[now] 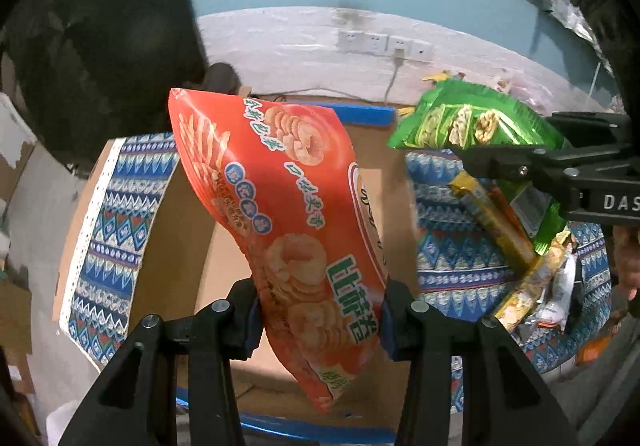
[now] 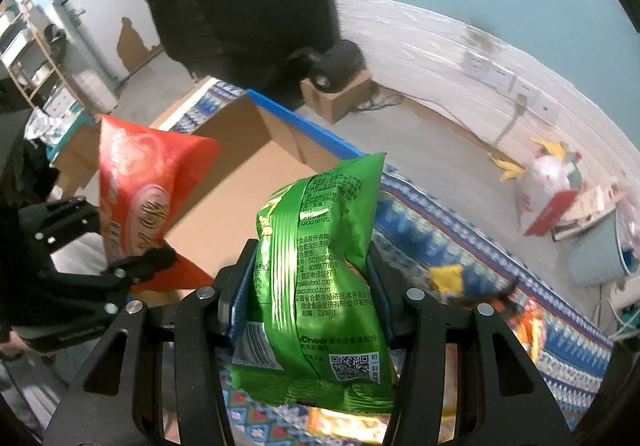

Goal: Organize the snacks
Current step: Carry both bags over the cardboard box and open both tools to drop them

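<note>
Both hands were loaded. My left gripper (image 1: 320, 320) had its jaws closed partway on the orange snack bag (image 1: 280, 206), pinched near its lower end; the bag's long axis ran up and away from the jaws, tilted to the left in the left wrist view. My right gripper (image 2: 308, 300) had its jaws pressed on the green snack bag (image 2: 324, 266), which stood roughly upright between them.

The cardboard box (image 1: 208, 246) lay open below and just ahead of the orange bag. The green bag hung to the right of the box, over the patterned cloth (image 1: 448, 246) on the desk, above the loose snacks (image 1: 520, 270). Judged: the left hand was nearer the box.
</note>
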Tool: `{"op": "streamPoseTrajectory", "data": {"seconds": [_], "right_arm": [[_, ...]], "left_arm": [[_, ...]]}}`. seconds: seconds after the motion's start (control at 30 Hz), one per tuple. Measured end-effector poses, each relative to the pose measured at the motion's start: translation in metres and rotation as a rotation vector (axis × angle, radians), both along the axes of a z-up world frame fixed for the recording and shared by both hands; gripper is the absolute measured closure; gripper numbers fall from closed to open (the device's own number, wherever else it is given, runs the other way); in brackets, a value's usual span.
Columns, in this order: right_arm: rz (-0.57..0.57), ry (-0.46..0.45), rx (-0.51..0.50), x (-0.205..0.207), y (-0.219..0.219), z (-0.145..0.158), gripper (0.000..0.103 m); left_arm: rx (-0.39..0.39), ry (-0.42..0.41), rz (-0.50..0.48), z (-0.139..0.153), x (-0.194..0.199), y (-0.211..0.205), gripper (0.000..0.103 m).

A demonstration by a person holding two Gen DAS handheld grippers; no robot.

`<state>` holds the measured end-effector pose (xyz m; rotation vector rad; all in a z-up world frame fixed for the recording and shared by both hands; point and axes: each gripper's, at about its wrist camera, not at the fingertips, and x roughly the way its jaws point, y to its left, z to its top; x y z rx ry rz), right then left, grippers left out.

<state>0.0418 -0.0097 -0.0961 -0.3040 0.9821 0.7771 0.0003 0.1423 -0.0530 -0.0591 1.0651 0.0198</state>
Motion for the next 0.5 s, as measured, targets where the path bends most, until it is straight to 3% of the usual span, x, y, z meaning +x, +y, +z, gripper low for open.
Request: {"op": "streamPoseTrajectory", "data": {"seconds": [0.37, 0.5], "right_arm": [[0.072, 0.027, -0.057, -0.008, 0.06, -0.019, 0.053], [0.087, 0.036, -0.081, -0.009, 0.079, -0.029, 0.053]], "left_arm": [[-0.011, 0.062, 0.053, -0.022, -0.003, 0.03, 0.054], [0.014, 0.081, 0.082, -0.025, -0.006, 0.038, 0.042]]}}
